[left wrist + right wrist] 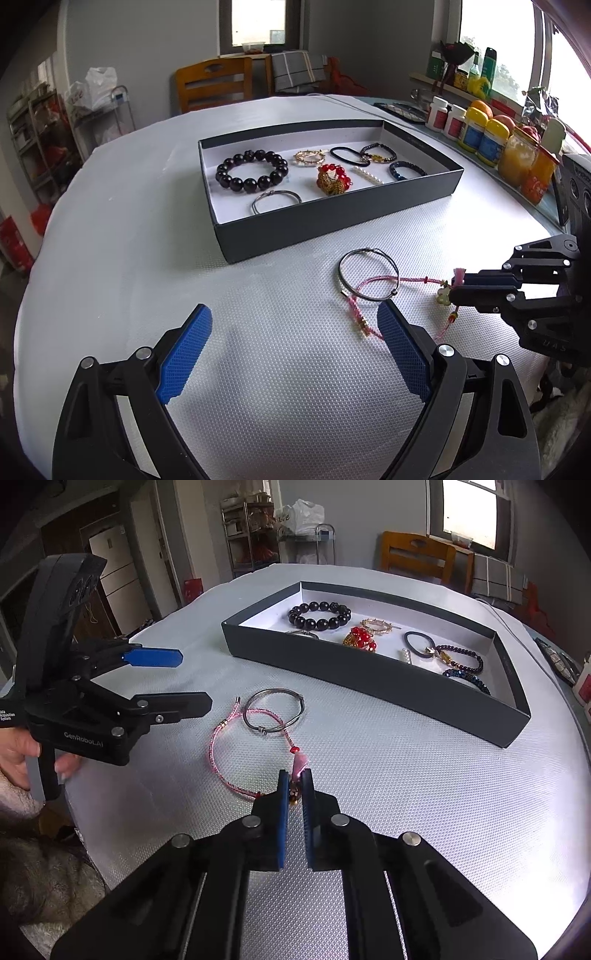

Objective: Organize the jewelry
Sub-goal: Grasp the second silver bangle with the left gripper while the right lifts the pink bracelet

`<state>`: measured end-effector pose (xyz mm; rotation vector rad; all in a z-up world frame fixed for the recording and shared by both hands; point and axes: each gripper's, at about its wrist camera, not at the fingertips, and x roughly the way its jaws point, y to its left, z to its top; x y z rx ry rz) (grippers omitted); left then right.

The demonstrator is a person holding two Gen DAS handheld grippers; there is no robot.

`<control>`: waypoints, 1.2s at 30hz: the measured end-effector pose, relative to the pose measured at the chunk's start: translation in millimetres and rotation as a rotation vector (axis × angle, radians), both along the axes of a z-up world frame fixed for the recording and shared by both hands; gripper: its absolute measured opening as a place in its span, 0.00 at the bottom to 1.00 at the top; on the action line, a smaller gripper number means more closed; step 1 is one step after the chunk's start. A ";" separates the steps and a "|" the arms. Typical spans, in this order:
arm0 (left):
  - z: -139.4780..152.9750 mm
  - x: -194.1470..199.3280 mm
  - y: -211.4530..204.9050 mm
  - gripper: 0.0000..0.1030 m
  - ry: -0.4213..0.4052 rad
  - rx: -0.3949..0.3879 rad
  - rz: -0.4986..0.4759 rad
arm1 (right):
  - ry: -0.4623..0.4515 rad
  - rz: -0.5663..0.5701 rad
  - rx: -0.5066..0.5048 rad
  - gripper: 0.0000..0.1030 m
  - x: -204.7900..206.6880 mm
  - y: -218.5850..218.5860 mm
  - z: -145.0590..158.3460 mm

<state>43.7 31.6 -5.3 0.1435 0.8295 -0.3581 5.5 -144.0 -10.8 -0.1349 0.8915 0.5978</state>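
Right claw (294,788) is pinching down on the charm end of the pink cord bracelet (221,764), its blue pads nearly together with the little pendant and tassel caught between them, low over the near part of the table (406,812). That cord is looking light, limp and thin, so I judge it will be dangling and swinging once raised rather than keeping its loop; the knotted charm cluster is probably the surest place to hold it, since bare cord could be slipping out of the pads. The far part of its loop is lying across the thin metal bangle (274,710), and the two are overlapping, so a lift may be dragging or snagging the bangle along. The bangle itself is looking stiff and slick, best taken across its wire.

Left claw (295,328) is hovering wide open and holding nothing, tilted down toward the table, its right pad just beside the bracelet's clasp end. In the right wrist view it is being held by a hand (18,753) near the table's left edge.

Farther off, toward the table's far side, the dark tray (369,675) is holding the sorted pieces: black bead bracelet (319,616), red bead piece (360,638) and others.
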 end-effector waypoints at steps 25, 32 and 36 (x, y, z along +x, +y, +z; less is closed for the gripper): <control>-12.6 29.9 -76.0 0.87 0.089 -0.052 -0.157 | 0.000 -0.103 0.030 0.06 -1.6 -65.8 10.5; -13.4 28.7 -88.7 0.77 0.119 -0.057 -0.202 | 0.007 -0.117 0.024 0.06 -1.8 -71.2 5.9; -15.2 23.2 -93.9 0.72 0.089 0.004 -0.217 | 0.008 -0.118 0.025 0.06 -2.7 -72.3 5.2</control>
